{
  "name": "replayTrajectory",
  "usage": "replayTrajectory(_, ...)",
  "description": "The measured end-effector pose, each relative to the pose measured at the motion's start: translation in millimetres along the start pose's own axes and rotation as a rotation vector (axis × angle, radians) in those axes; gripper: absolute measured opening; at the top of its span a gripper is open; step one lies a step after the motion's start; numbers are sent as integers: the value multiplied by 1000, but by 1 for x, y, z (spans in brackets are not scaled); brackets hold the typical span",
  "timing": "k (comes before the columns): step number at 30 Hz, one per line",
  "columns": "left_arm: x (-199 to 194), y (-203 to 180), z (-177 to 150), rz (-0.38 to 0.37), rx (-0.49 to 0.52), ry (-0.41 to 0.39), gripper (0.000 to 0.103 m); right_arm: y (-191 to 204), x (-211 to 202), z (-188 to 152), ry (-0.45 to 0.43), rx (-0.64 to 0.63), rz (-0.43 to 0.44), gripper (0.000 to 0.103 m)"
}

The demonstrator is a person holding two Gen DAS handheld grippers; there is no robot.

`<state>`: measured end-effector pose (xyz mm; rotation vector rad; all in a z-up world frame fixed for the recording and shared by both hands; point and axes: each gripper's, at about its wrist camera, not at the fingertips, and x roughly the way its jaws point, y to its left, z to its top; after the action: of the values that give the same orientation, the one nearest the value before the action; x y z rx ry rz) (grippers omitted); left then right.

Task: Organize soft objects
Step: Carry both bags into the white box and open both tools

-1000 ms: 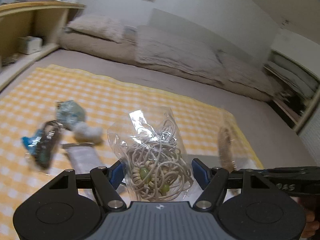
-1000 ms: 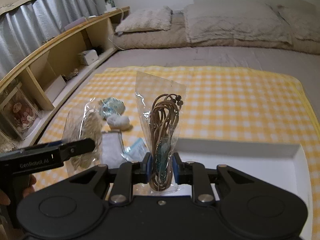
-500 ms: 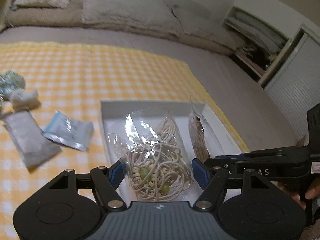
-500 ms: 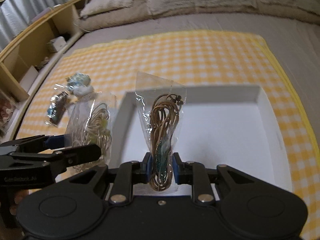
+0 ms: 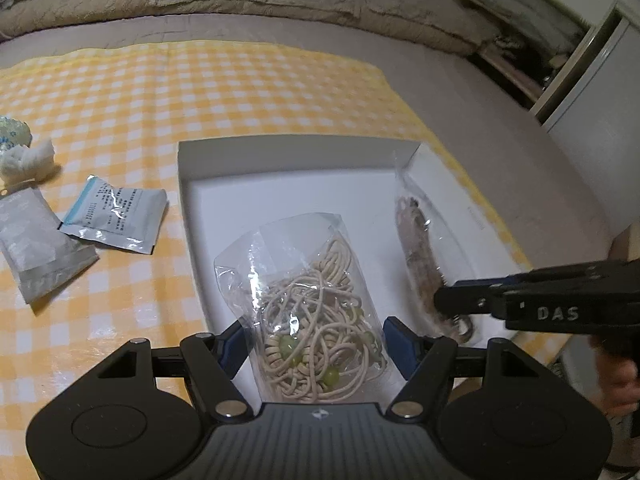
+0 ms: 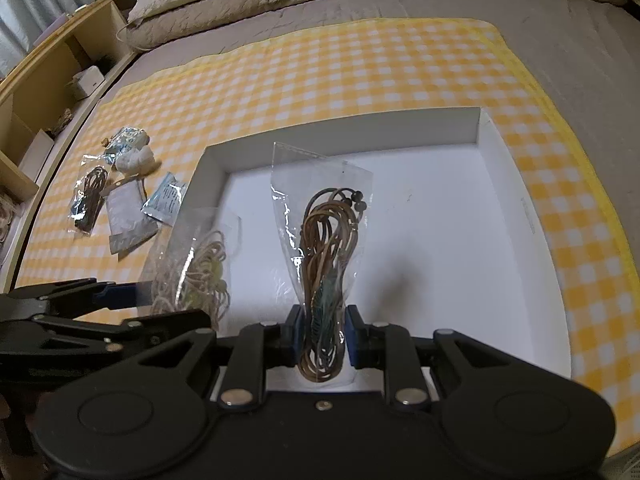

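Above the white box on the yellow checked blanket, the left gripper grasps a clear bag of beige cord while the right gripper is clenched on a bag of brown cord.

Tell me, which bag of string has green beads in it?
The bag of pale cream cord, held by the left gripper over the white box. The right gripper's bag holds brown cord with dark beads instead.
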<state>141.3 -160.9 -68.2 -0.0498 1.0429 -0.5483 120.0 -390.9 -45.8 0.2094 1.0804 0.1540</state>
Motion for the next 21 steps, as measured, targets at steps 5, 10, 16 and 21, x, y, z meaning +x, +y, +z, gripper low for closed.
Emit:
replayTrajectory(5, 6, 4, -2, 32, -27, 19, 73, 4, 5, -1, 19, -16, 0, 22)
replayTrajectory(10, 3, 8, -4, 11, -39, 30, 82, 6, 9, 0, 38, -31, 3, 22)
replayTrajectory(16, -14, 5, -8, 28, -16, -4, 90, 9, 16, 1, 63, -45, -4, 22)
replayTrajectory(21, -26, 10, -9, 45, -4, -24, 90, 14, 21, 2, 76, -50, 0, 22)
